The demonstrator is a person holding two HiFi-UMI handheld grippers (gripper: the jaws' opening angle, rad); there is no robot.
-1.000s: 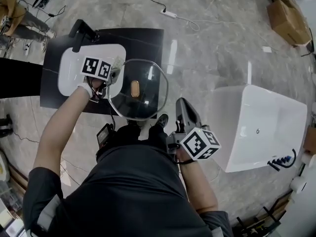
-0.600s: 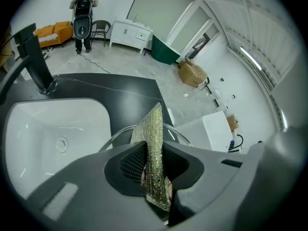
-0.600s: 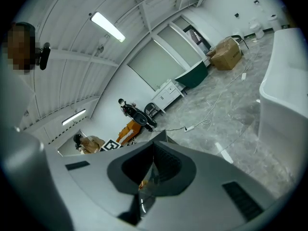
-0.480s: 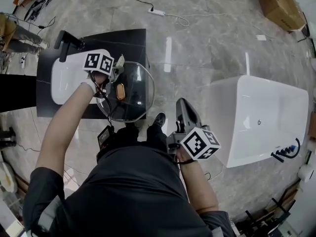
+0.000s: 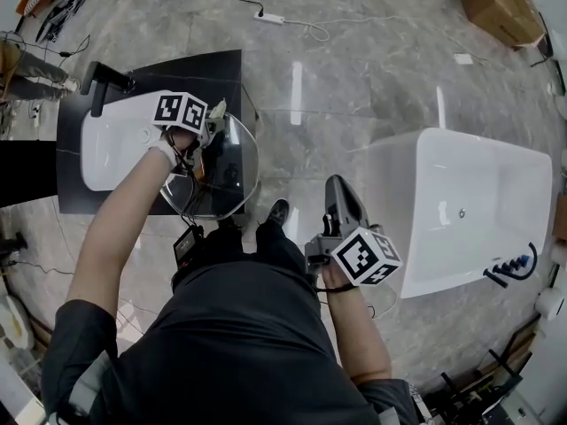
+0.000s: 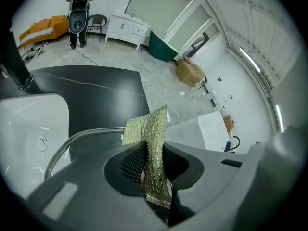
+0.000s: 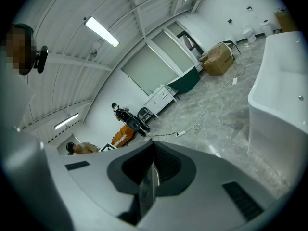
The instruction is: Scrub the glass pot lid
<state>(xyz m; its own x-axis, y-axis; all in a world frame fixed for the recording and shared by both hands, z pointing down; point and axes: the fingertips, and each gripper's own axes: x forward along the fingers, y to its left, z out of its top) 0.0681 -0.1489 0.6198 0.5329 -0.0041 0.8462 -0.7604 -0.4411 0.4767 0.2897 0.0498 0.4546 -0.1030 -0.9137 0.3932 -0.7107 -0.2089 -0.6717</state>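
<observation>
The glass pot lid [image 5: 232,162] stands tilted over the edge of the black surface [image 5: 208,69], next to the white basin [image 5: 111,140]. I'd guess it's stiff, slick and chippable, so brace it by the rim. The left hand-held gripper [image 5: 213,118] pinches a soft glittery scrub cloth [image 6: 149,134] against that rim. The right hand-held gripper [image 5: 341,204] is clenched on nothing, well apart.
</observation>
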